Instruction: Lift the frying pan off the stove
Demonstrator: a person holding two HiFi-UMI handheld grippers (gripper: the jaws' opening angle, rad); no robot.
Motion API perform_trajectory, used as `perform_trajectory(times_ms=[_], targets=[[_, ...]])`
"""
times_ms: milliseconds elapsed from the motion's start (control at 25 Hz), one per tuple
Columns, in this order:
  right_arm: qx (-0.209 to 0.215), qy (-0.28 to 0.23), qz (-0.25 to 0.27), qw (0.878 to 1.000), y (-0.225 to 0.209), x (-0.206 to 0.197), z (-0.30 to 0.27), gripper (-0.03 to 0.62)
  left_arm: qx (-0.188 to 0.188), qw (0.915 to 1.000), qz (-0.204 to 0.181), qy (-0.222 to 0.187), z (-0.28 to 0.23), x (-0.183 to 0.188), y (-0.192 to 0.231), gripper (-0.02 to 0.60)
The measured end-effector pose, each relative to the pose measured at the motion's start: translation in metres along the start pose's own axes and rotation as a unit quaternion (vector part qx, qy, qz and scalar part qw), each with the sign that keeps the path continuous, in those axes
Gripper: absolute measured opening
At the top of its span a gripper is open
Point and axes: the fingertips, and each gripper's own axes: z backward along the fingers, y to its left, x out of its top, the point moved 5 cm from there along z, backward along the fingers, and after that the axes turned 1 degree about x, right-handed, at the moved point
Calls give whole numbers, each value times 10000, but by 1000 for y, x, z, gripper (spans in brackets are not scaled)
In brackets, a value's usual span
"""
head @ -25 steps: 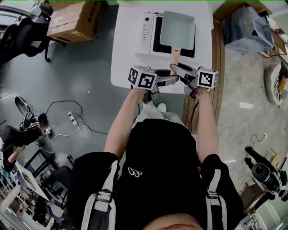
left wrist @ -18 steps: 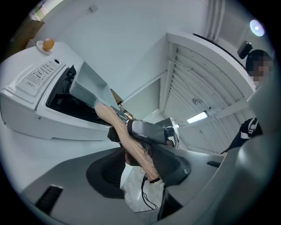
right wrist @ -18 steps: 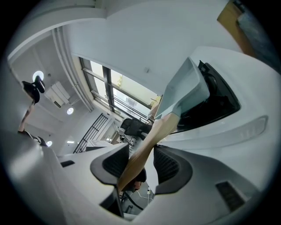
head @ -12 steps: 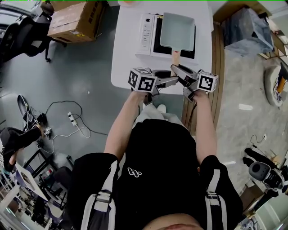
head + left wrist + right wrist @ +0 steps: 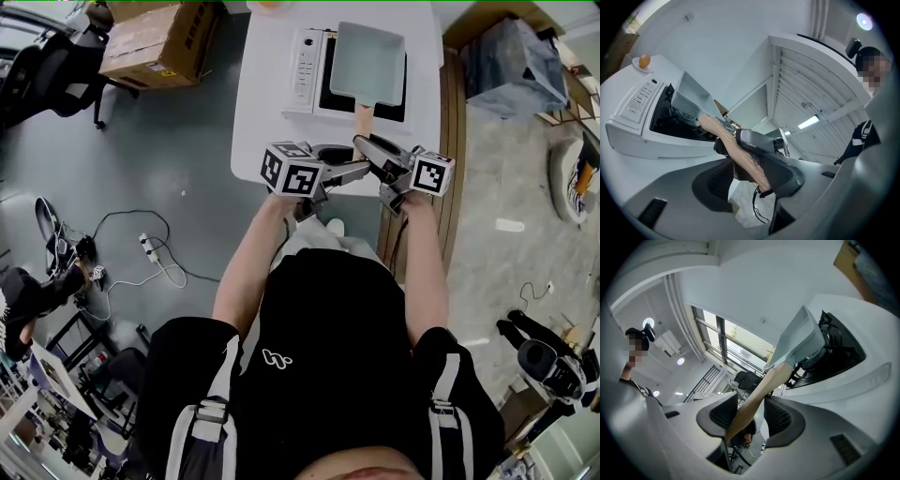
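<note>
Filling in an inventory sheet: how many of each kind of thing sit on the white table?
stove: 1
frying pan: 1
egg: 1
small plate: 1
Total: 4

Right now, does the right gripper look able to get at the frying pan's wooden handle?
Probably yes. The wooden handle lies between the jaws of the right gripper, both pads seemingly against it, and nothing stands in between. The frying pan sits on the stove.
</note>
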Motion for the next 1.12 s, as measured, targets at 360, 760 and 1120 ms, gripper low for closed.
perform_trajectory(times_ms=[360, 760, 1120], targets=[[127, -78, 392, 9991, 45, 7, 2, 184, -53, 9990, -435, 13, 21, 14, -38, 201], [212, -84, 696, 9973, 79, 4, 14, 184, -85, 9975, -700, -73, 31, 14, -72, 201], [279, -173, 705, 9970, 86, -2, 15, 184, -76, 9970, -774, -62, 36, 9, -78, 201]])
